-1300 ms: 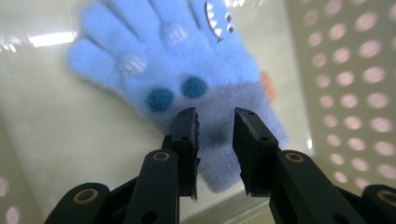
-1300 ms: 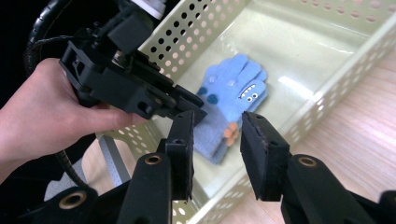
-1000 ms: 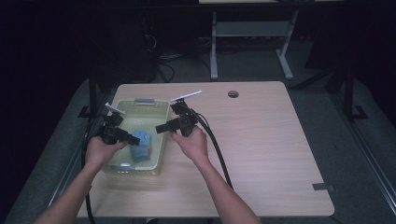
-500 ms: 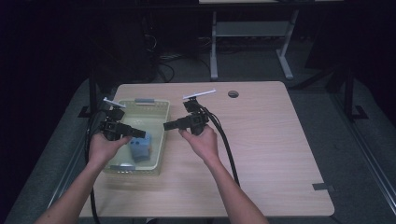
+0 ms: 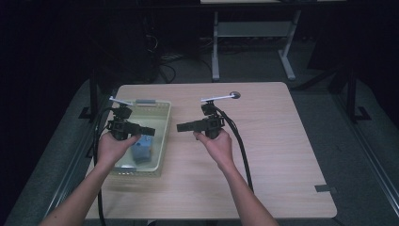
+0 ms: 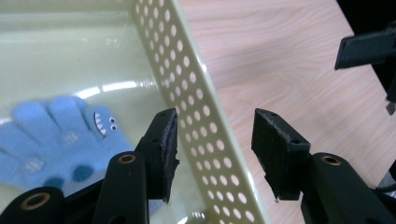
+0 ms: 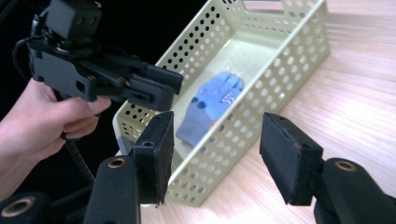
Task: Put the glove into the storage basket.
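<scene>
Nearest in the high view are the two forearms coming up from the bottom edge, each hand holding a tool over the desk [image 5: 282,155]. The left tool [image 5: 146,131] hangs over the basket [image 5: 162,141], and in the left gripper view its jaws stand apart with nothing between them, straddling the basket's perforated wall. The right tool [image 5: 184,127] is over bare desk just beside the basket, aimed at it; the right gripper view shows its jaws apart too, empty.

The glove [image 7: 210,109], a small blue one with a little shark face on it, lies flat on the basket floor, roughly mid-length. In the left gripper view it sits low and to the left of the jaws [image 6: 60,140], so that tool isn't lined up on it.

My read: the glove is in the basket and both tools are free, so this looks like either a just-finished drop or the setup for a pick. If it's a pick, I'd use the left tool since it's already above the basket. Shift it inward off the wall so both jaws are inside, come straight down over the cuff or palm, and pinch a fold of the fabric rather than scraping the floor. The thing is soft and flat, so a shallow grab could slip. The right tool can pin the basket rim if it slides.

Farther back there's a dark hole [image 5: 234,95] in the desk, then table legs in the dark.
</scene>
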`<state>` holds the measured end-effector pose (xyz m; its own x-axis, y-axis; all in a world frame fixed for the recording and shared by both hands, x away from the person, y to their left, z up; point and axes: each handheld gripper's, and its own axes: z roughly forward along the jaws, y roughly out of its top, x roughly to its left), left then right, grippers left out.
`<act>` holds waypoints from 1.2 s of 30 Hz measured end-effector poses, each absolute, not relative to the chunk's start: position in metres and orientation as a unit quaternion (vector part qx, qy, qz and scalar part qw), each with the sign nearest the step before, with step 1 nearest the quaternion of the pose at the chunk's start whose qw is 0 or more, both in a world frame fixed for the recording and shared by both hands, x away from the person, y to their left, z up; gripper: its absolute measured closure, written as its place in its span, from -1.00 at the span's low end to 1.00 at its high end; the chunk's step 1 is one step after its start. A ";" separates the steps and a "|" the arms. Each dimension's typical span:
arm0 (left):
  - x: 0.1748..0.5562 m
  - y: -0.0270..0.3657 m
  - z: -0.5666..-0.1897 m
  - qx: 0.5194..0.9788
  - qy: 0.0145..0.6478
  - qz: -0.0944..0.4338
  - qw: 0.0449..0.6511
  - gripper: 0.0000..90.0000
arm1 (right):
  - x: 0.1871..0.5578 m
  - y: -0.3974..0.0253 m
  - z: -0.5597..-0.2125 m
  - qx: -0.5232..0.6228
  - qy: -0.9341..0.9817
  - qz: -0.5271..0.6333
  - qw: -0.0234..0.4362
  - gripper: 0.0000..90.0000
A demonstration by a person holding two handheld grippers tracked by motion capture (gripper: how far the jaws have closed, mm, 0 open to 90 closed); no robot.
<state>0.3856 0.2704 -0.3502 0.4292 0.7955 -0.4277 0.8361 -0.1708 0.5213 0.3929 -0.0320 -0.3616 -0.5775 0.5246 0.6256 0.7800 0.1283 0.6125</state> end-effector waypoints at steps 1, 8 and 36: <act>0.386 0.270 -0.350 0.765 0.534 -0.028 0.361 0.10 | 0.393 -0.035 -0.363 -0.443 -0.739 -0.490 0.129 -0.02; 0.386 0.255 -0.344 0.764 0.521 -0.027 0.379 -0.04 | 0.388 -0.054 -0.366 -0.449 -0.733 -0.497 0.121 -0.08; 0.371 0.193 -0.344 0.778 0.449 -0.050 0.437 -0.24 | 0.377 -0.141 -0.375 -0.493 -0.698 -0.509 0.100 -0.24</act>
